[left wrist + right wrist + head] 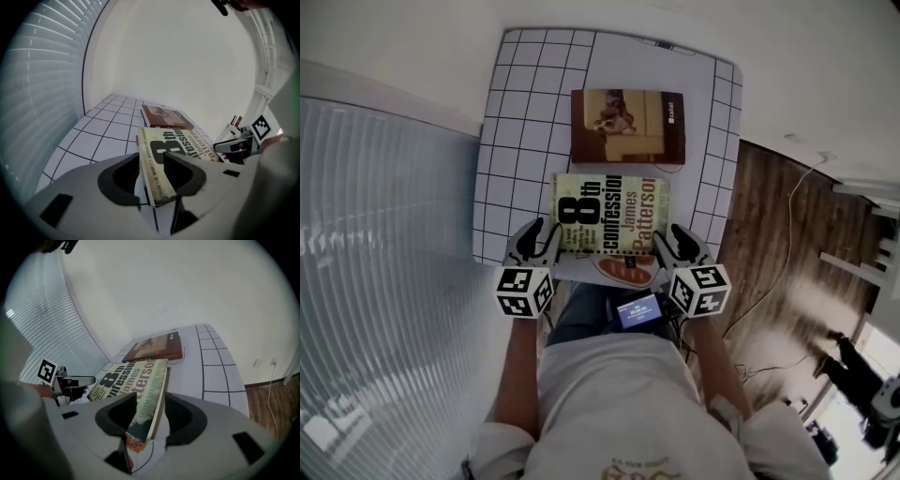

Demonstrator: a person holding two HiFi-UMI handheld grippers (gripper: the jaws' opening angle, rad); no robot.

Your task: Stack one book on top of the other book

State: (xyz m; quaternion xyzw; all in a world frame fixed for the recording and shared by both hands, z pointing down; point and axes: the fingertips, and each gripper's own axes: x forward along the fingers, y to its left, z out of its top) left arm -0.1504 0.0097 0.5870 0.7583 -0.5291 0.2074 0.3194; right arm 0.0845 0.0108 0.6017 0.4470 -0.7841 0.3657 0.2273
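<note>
Green paperback "8th Confession" [612, 223] lies cover up on the near half of the white gridded table [516, 112], its near end at the table's near edge, spine to the person's left. Cannot tell if that end is flat on the table or slightly raised. 2nd book, brown cover with a pale picture [628, 125], lies flat just beyond it toward the far edge, the 2 nearly touching, not stacked. Left tongs [544, 234] sit at the green book's near left corner. In the left gripper view that corner [157, 183] stands between the 2 jaws, which are wide, with a gap on the outer side, so no squeeze on it. Right tongs [673, 236] are at the near right corner. In the right gripper view that corner [140, 420] is between the spread jaws, again with a gap beside the book, not clamped. Both tongs point down at a slant toward the table, a marker cube [525, 292] behind the left and another [701, 291] behind the right. Small lit screen [639, 309] at the person's waist. White blinds [375, 234] on the left, wood floor [778, 244] with a thin cable [783, 253] on the right.
</note>
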